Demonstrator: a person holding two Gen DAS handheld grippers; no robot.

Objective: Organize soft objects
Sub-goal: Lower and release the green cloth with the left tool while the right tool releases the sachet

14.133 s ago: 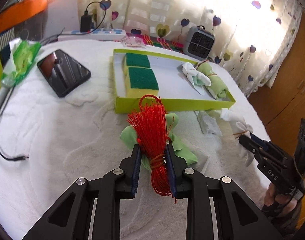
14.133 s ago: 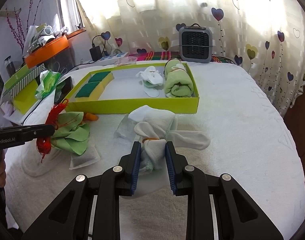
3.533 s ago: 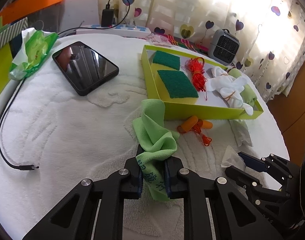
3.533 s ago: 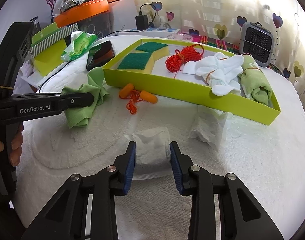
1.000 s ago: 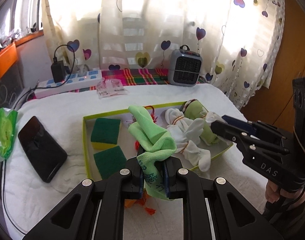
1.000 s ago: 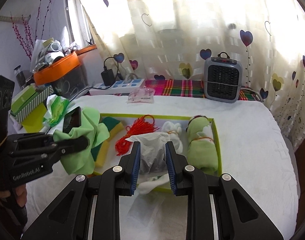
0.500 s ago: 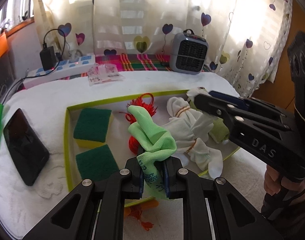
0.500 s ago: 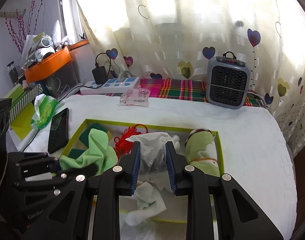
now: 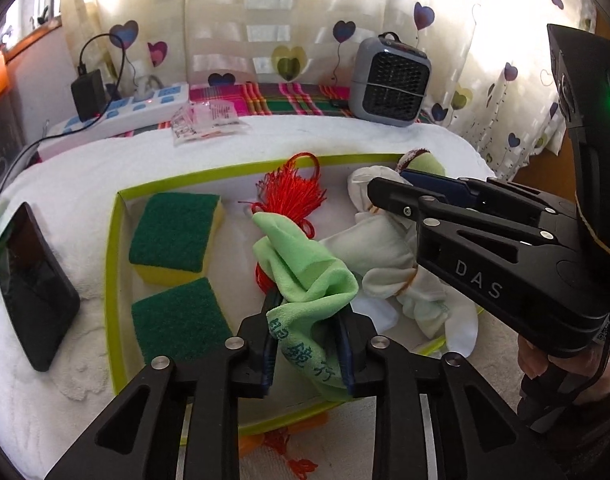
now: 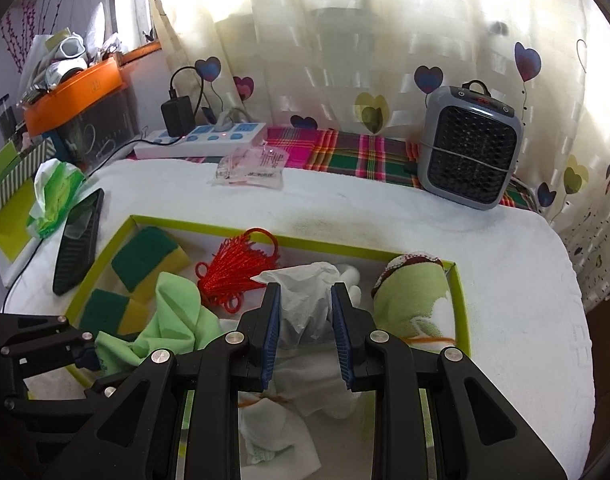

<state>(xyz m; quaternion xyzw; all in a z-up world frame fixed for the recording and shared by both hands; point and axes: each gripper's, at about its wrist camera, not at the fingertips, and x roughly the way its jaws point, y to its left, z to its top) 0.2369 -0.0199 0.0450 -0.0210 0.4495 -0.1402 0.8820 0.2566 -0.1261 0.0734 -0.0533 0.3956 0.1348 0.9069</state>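
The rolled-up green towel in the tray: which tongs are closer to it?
Right. The right tongs, holding a tissue, hover just beside the rolled green towel; the left tongs, holding a green cloth, are farther off.

A white towel-covered table (image 10: 385, 216) holds a lime-green tray (image 9: 112, 248). A black phone (image 9: 29, 292), grey heater (image 10: 471, 148) and plastic packet (image 10: 251, 166) rest beside it.

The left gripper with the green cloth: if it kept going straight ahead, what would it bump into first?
Probably the red tassel in the tray, just beyond the green cloth held by the left gripper; depth is uncertain.
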